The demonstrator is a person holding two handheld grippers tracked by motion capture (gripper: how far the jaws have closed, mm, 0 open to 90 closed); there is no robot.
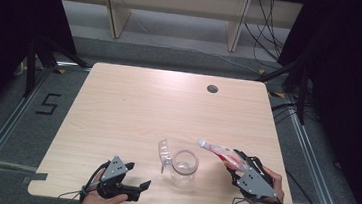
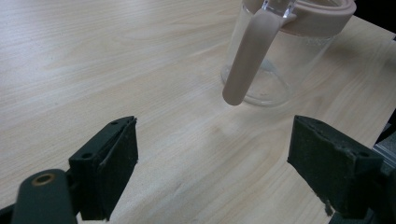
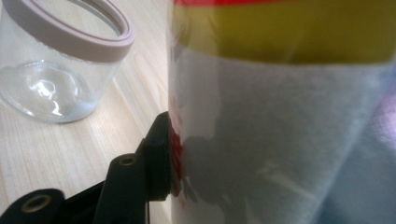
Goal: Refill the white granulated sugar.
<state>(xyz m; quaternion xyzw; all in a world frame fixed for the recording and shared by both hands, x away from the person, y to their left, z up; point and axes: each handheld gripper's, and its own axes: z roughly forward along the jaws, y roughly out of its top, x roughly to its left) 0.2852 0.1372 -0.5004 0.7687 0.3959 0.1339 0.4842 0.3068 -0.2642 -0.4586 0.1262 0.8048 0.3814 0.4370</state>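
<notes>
A clear glass jar with a pale pink rim stands open near the table's front edge. A clear lid leans out at its left. My right gripper is shut on a plastic packet printed in white, red and yellow, held slanted with its far end toward the jar. In the right gripper view the packet is pressed against the left finger, with the jar beyond it. My left gripper rests open at the front left. Its view shows the jar and a pink strap ahead of its jaws.
The wooden table has a round cable hole at the back right. Dark curtains and stand legs flank the table. A shelf unit stands behind it.
</notes>
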